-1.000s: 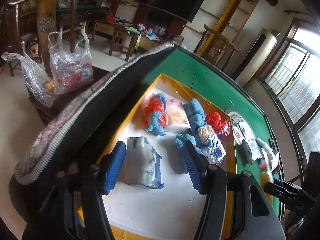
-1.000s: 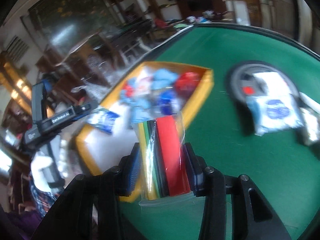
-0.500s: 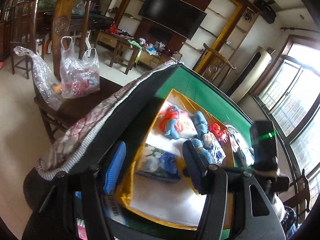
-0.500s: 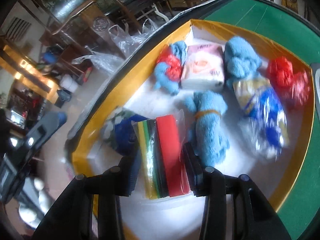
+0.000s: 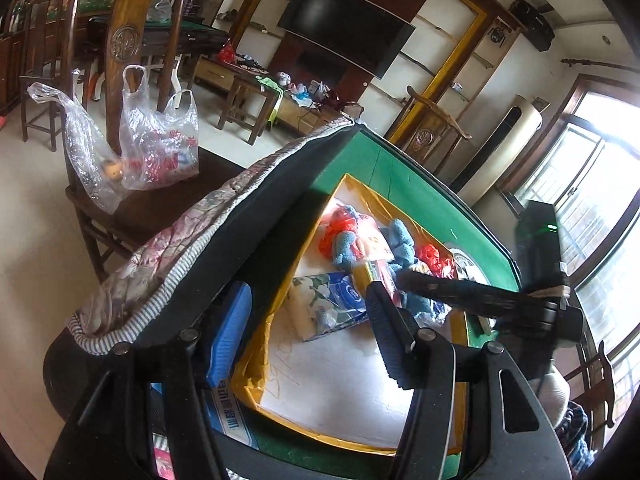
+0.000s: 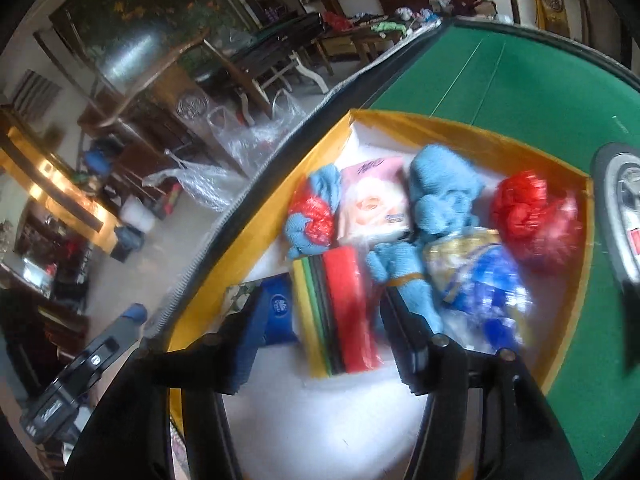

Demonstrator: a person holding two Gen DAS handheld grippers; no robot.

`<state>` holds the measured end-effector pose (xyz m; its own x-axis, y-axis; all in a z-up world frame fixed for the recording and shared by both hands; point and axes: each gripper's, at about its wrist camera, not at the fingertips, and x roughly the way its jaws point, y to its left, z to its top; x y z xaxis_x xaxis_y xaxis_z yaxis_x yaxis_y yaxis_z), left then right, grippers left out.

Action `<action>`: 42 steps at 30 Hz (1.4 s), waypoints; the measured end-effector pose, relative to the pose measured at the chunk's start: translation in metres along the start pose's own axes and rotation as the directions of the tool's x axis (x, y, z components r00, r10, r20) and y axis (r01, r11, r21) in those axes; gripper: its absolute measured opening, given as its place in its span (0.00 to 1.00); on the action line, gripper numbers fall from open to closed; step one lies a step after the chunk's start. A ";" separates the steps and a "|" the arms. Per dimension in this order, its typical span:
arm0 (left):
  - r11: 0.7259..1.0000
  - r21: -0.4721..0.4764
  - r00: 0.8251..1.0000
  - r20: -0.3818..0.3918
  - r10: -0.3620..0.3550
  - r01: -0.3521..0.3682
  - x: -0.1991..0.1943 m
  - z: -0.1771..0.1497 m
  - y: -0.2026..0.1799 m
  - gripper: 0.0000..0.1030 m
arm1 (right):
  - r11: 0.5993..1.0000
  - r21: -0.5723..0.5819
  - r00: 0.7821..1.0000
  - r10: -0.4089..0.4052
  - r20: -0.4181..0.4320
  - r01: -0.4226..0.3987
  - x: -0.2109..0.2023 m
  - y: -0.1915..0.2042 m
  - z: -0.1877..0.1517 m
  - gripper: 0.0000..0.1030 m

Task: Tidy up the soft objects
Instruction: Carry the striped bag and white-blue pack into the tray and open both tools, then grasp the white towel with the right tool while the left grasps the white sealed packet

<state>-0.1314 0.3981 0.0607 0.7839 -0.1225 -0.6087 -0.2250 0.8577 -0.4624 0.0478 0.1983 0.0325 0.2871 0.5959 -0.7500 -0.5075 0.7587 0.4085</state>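
Sponge pack (image 6: 336,312), striped yellow, green, black and red in clear wrap, lies in my yellow tray (image 6: 460,132); my right gripper (image 6: 324,350) gapes around it. Left gripper (image 5: 304,332) open, empty. Pack's near end blurs.

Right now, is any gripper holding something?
No. The right gripper is open around the striped sponge pack, which lies in the yellow box. The left gripper is open and empty.

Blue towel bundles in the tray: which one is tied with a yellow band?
The blue towel roll nearest the right tool; the others lack a band.
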 end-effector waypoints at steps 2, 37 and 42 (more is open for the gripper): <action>1.000 0.007 1.000 -0.001 -0.003 0.003 -0.001 -0.001 -0.003 0.57 | 1.000 -0.001 0.999 -0.023 0.047 0.023 -0.020 -0.005 -0.005 0.56; 0.919 0.329 0.963 -0.226 -0.146 0.216 0.021 -0.077 -0.189 0.60 | 0.770 0.464 0.779 -0.582 0.233 0.437 -0.267 -0.301 -0.108 0.64; 0.914 0.347 0.966 -0.218 -0.139 0.209 0.008 -0.081 -0.190 0.60 | 0.755 0.563 0.836 -0.514 0.189 0.337 -0.243 -0.346 -0.072 0.64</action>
<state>-0.1295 0.1941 0.0914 0.6623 -0.3461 -0.6645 0.1594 0.9317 -0.3264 0.0954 -0.2280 0.0360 0.6550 0.1579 -0.7390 0.1710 0.9216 0.3485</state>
